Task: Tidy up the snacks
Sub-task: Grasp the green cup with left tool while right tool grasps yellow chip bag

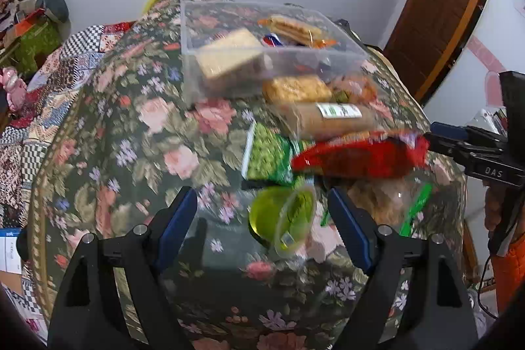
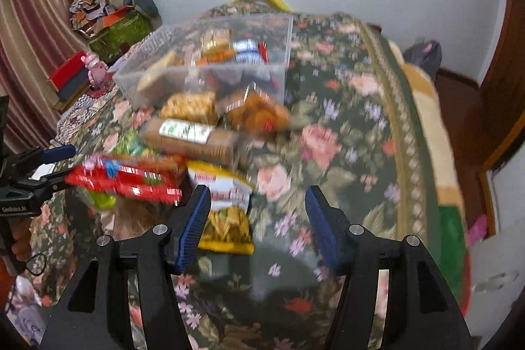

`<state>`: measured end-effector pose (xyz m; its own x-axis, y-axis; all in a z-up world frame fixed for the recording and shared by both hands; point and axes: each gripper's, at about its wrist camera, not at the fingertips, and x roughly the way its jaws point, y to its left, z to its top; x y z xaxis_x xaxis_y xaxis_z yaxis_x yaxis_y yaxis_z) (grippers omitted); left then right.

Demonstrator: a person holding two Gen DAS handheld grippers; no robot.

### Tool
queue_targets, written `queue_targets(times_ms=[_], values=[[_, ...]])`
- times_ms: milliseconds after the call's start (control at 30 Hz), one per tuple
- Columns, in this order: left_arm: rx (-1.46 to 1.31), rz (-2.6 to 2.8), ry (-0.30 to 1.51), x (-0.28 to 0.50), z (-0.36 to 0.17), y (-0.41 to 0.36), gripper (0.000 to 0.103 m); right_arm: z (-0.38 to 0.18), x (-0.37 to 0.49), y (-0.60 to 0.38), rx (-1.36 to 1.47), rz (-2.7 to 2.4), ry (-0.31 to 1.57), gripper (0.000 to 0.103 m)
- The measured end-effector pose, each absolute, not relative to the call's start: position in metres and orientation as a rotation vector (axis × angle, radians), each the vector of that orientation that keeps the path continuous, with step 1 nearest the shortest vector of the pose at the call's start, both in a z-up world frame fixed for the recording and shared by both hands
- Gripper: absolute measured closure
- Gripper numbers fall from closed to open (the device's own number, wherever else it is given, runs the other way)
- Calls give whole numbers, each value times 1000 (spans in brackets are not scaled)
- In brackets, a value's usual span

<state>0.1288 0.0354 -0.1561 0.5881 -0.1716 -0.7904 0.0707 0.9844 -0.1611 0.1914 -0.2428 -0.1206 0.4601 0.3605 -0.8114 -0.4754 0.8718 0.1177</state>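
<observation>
A clear plastic bin (image 1: 197, 68) holding several snack packs stands at the far side of the floral table; it also shows in the right wrist view (image 2: 285, 31). In front of it lie loose snacks: a long biscuit pack (image 1: 331, 117), a green pea pack (image 1: 267, 153), a green cup (image 1: 282, 218) and a yellow chip bag (image 2: 226, 209). A red snack bag (image 1: 357, 156) hangs in the air between the fingertips of a gripper seen from the side; that bag also shows in the right wrist view (image 2: 128, 179). My left gripper (image 1: 262, 218) is open over the green cup. My right gripper (image 2: 259, 218) is open beside the chip bag.
The floral tablecloth (image 1: 131, 127) covers the table, and its edge drops off at the right in the right wrist view (image 2: 423, 133). Cluttered boxes (image 2: 111, 25) and a bed lie to the left. A wooden door (image 1: 443, 5) stands at the right.
</observation>
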Motion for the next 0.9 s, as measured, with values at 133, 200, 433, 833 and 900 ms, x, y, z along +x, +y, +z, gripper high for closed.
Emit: queue_targets(times_ms=[133,200,433,833,900], values=[[-117,-143,963,130,-175,31,22,-135,187,-238,-117,541,1006,47],[-122,-145,969,131,-183,30,24,-140,185,-234,-123,548,1016,47],[-150,-164,982,140,-198,26,42,-154,192,-223,-86,566,1055,47],[-150,-169,936,132,-193,24,61,-164,194,-220,-31,590,1066,72],[-146,-162,924,129,-189,25,63,-162,193,-221,-40,584,1050,77]])
